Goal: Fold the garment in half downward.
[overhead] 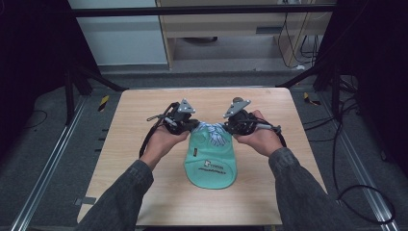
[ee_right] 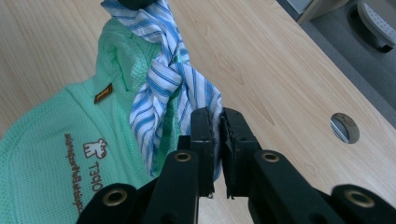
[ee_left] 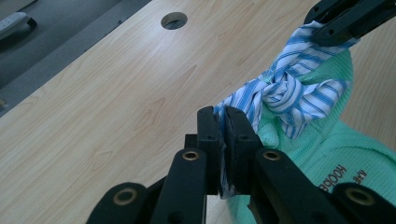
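Observation:
A mint-green mesh bib (overhead: 211,166) with printed lettering lies flat on the wooden table (overhead: 139,115). Its two blue-and-white striped straps (overhead: 214,133) are twisted together into a knot at its far end. My left gripper (overhead: 192,124) is shut on one strap end; in the left gripper view the jaws (ee_left: 222,114) pinch the striped cloth (ee_left: 285,93) beside the green bib (ee_left: 336,149). My right gripper (overhead: 230,126) is shut on the other end, its jaws (ee_right: 217,116) clamping the strap (ee_right: 163,79) over the bib (ee_right: 51,140). Each gripper view shows the other gripper (ee_left: 343,21) (ee_right: 133,3) holding the far strap end.
A round cable hole (ee_left: 173,20) (ee_right: 344,127) sits in the tabletop beyond the grippers. Dark frame legs stand at the table's far corners, and cables (overhead: 365,202) lie on the grey floor at the right. Bare wood surrounds the bib.

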{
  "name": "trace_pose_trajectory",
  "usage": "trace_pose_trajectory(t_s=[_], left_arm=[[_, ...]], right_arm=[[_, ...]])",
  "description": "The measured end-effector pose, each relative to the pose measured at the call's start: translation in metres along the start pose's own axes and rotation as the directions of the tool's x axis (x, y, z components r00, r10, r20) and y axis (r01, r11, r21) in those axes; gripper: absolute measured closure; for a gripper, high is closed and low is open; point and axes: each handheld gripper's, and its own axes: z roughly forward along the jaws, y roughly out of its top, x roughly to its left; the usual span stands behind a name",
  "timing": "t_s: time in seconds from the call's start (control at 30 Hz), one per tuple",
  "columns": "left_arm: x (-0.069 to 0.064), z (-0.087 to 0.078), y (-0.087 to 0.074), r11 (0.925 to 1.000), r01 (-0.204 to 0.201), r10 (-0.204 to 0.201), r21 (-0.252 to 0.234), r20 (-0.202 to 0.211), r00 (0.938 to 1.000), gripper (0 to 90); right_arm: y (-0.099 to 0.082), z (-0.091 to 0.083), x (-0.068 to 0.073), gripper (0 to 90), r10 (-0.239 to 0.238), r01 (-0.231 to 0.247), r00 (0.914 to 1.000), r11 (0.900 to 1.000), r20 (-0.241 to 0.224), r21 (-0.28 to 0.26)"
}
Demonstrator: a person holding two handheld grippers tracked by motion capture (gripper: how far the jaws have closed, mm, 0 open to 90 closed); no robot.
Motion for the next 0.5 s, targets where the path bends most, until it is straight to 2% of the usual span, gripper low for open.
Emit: trace_pose_trajectory(t_s=[0.13,0.3,0.5], left_arm=[[0.0003,-0.0001,0.0019,0.9999,-0.009,0.009,0.004,-0.004,0.9999,85.9],[0.0031,0.0002,0.0041,1.0000,0.003,-0.003,-0.007,-0.006,1.0000,85.9],[0.0052,0.0016,0.0024,1.0000,-0.001,0.001,0.006,-0.012,0.9999,85.9]], right_arm=[[0.0018,-0.0008,-0.0016,83.8,-0.002,0.002,1.0000,1.0000,0.007,0.004],[0.0050,-0.0010,-0.0046,83.8,-0.006,0.005,0.9999,1.0000,0.015,0.007],[0.0055,0.0039,-0.0046,83.8,-0.008,0.008,0.9999,0.9999,0.015,0.013]])
